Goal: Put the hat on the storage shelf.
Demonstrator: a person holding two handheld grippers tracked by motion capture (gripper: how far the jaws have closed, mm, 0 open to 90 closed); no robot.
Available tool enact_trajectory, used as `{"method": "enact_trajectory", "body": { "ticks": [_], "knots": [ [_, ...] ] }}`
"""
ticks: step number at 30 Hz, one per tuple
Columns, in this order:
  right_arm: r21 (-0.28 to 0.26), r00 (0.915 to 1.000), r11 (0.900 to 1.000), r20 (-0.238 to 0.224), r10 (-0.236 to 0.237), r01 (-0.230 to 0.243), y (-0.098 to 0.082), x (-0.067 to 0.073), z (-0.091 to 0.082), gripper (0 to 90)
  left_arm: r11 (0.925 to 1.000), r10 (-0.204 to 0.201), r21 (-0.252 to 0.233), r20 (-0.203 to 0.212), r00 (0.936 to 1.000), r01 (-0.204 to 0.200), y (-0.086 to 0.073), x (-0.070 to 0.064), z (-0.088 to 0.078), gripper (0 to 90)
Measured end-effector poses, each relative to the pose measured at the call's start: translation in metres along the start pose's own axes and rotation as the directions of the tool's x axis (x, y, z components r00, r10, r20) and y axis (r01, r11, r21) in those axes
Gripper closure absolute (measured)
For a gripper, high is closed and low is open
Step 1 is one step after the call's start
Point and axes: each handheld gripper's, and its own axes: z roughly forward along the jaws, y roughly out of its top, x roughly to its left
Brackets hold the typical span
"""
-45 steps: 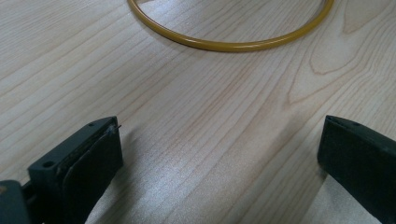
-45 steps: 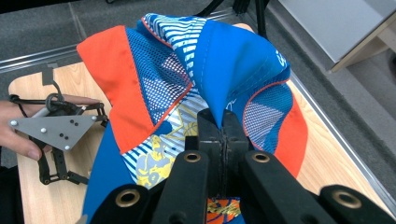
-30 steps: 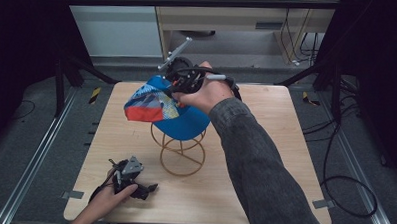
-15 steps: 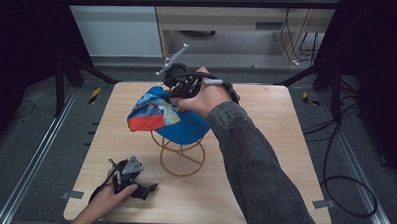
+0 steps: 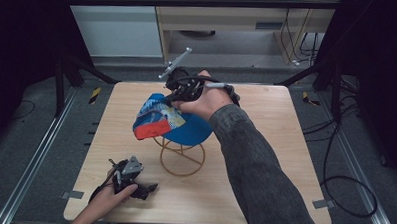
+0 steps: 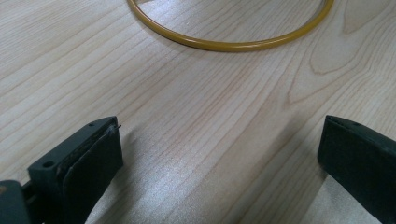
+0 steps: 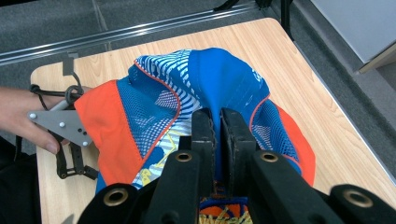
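A blue cap with an orange brim and white-striped panels hangs over the top of a yellow wire stand. My right gripper holds the cap from the far side. In the right gripper view a fold of the blue cap sits pinched between the jaws of that gripper, which have just been opening slightly. My left gripper rests on the table at the front left. Its jaws stand wide apart over bare wood, short of the stand's base ring.
The wooden table has free surface to the right of the stand and along the front. Dark frame posts and rails run beside it on the floor. A cabinet and cables stand beyond the far edge.
The cap and my right gripper have come down a little toward the stand. The left hand and its gripper have stayed where they were.
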Motion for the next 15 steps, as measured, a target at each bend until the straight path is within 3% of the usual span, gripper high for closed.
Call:
{"method": "enact_trajectory", "body": {
  "ticks": [15],
  "knots": [
    [-0.008,1.0,1.0,0.001,0.002,-0.002,0.0029,0.0006,0.0027,76.8,1.0,0.001,0.0,0.001,1.0,-0.001,0.0,0.0001,0.0,0.0]
  ]
}}
